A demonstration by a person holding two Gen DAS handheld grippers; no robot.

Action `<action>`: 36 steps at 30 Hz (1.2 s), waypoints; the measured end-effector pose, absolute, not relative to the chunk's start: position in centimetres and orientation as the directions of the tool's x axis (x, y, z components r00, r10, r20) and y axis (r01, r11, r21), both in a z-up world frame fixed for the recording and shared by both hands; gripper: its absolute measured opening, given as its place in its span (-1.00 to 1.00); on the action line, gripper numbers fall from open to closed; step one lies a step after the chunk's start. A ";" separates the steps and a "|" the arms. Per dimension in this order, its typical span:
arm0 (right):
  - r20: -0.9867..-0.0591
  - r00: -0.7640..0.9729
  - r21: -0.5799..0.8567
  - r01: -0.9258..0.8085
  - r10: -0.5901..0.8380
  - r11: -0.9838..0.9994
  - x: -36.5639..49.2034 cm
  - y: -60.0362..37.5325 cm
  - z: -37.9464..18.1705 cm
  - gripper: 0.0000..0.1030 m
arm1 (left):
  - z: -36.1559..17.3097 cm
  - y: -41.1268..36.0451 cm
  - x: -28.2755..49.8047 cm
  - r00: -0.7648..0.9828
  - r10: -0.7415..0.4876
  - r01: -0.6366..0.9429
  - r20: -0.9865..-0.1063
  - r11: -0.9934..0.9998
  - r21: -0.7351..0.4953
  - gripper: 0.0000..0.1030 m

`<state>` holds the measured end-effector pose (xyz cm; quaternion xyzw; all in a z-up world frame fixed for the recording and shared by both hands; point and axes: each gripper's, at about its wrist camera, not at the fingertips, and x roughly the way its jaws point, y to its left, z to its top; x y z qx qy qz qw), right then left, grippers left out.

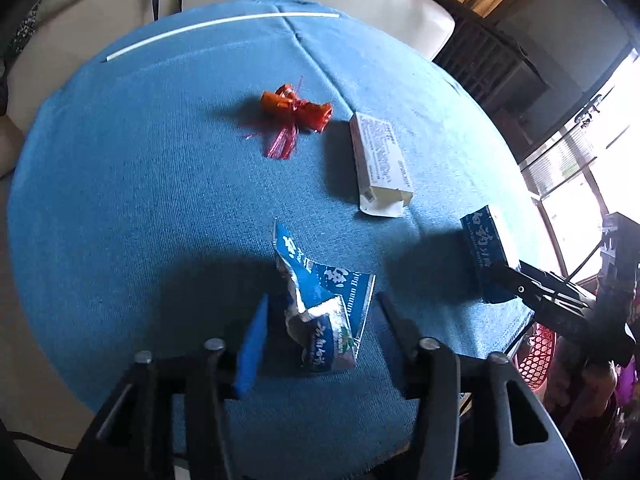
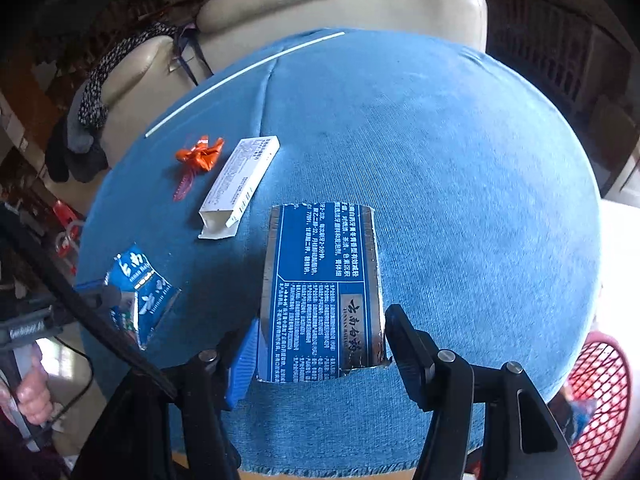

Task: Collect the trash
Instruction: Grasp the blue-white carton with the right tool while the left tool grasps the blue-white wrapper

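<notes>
A crumpled blue wrapper lies on the blue tablecloth between the spread fingers of my left gripper, which is open around it. It also shows in the right wrist view. A blue toothpaste box lies between the fingers of my open right gripper; its sides are close to both pads. It also shows in the left wrist view. A white carton and a red ribbon bow lie further back on the cloth.
A red mesh basket stands below the table's right edge, also in the left wrist view. A cream sofa stands behind the table. A white strip lies along the cloth's far edge.
</notes>
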<state>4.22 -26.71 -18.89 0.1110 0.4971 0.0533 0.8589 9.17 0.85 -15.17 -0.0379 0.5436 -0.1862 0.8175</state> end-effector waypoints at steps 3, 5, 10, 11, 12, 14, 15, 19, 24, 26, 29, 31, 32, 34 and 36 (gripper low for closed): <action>-0.837 0.511 0.243 0.023 0.198 0.970 4.0 -26.5 -18.8 0.33 | -15.4 1.1 8.9 0.330 -0.349 0.267 -0.877 0.926 -0.268 0.16; -0.837 0.513 0.231 0.016 0.190 0.973 3.9 -26.2 -18.8 0.34 | -15.8 1.2 8.7 0.316 -0.354 0.255 -0.880 0.925 -0.280 0.16; -0.837 0.520 0.204 0.011 0.169 0.979 3.7 -25.6 -18.8 0.35 | -16.9 1.5 8.9 0.295 -0.369 0.223 -0.881 0.924 -0.312 0.16; -0.838 0.520 0.201 0.011 0.166 0.980 3.7 -25.6 -18.8 0.35 | -17.0 1.5 9.0 0.300 -0.370 0.221 -0.879 0.923 -0.313 0.15; -0.839 0.519 0.196 0.010 0.162 0.981 3.7 -25.5 -18.9 0.36 | -17.0 1.5 9.0 0.300 -0.371 0.221 -0.879 0.923 -0.314 0.15; -0.845 0.514 0.178 0.012 0.147 0.984 3.9 -25.3 -19.2 0.36 | -17.3 1.4 9.3 0.303 -0.379 0.216 -0.874 0.921 -0.325 -0.02; -0.847 0.513 0.170 0.012 0.140 0.985 3.9 -25.2 -19.4 0.36 | -17.3 1.4 9.4 0.300 -0.386 0.214 -0.873 0.919 -0.332 -0.13; -0.847 0.517 0.153 0.015 0.123 0.988 3.9 -25.2 -20.0 0.34 | -17.4 0.9 9.5 0.298 -0.383 0.215 -0.875 0.920 -0.329 -0.41; -0.837 0.534 0.157 0.026 0.119 0.987 3.4 -25.9 -19.8 0.19 | -16.5 0.4 9.1 0.330 -0.364 0.229 -0.871 0.926 -0.301 -0.49; -0.830 0.544 0.169 0.034 0.123 0.985 3.1 -26.3 -19.5 0.19 | -15.8 0.1 8.9 0.350 -0.352 0.236 -0.868 0.930 -0.282 -0.51; -0.812 0.569 0.183 0.030 0.133 0.983 2.6 -26.7 -18.7 0.19 | -14.4 -0.5 8.4 0.388 -0.324 0.249 -0.863 0.938 -0.241 -0.51; -0.796 0.589 0.191 0.028 0.138 0.981 2.0 -27.0 -17.9 0.19 | -13.3 -0.8 8.0 0.419 -0.310 0.258 -0.853 0.942 -0.216 -0.51; -0.787 0.601 0.194 0.028 0.139 0.981 1.7 -27.1 -17.4 0.19 | -12.7 -1.0 7.7 0.436 -0.302 0.263 -0.848 0.944 -0.201 -0.51; -0.771 0.621 0.201 0.027 0.141 0.979 1.2 -27.4 -16.6 0.19 | -11.4 -1.6 7.0 0.473 -0.274 0.274 -0.837 0.949 -0.156 -0.51; -0.754 0.641 0.205 0.026 0.141 0.978 0.5 -27.6 -15.7 0.19 | -10.3 -2.2 6.4 0.511 -0.248 0.283 -0.823 0.953 -0.111 -0.51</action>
